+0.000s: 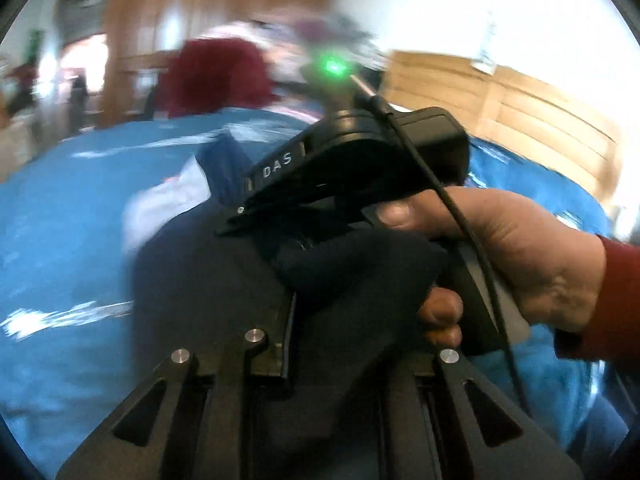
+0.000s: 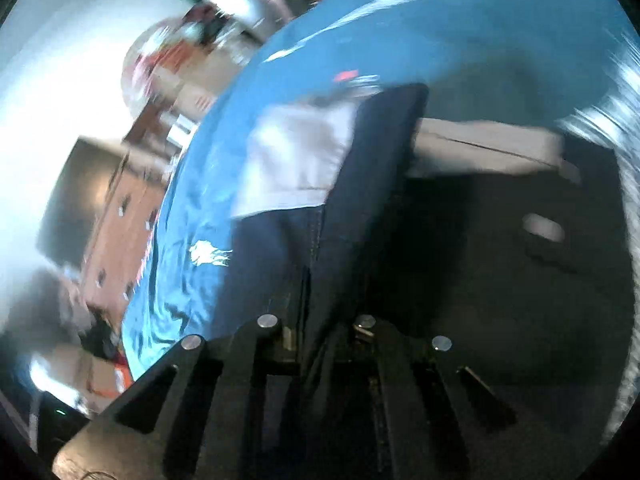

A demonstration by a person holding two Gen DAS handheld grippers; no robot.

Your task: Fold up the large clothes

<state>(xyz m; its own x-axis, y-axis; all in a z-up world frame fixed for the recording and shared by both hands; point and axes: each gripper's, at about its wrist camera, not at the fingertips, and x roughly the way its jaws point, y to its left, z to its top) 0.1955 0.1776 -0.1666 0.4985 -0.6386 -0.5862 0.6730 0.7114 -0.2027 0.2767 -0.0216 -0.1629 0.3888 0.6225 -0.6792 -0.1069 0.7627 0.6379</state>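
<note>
Both tongs are clamping the dark garment (image 1: 208,272): left tongs (image 1: 296,280) and right tongs (image 2: 324,320) are pinching neighbouring edges, lifting it over the blue sheet (image 1: 60,220) for folding.

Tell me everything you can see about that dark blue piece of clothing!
The dark navy blue cloth garment looks thick, soft and woven, with a stitched seam running down it. Pale grey-white fabric shows at its far end, perhaps a lining. It lies bunched and partly folded on the shiny bright blue cover. The right claw, held by a hand, pinches a lifted fold of it. The left claw looks shut on it too. The pictures are blurry.
</note>
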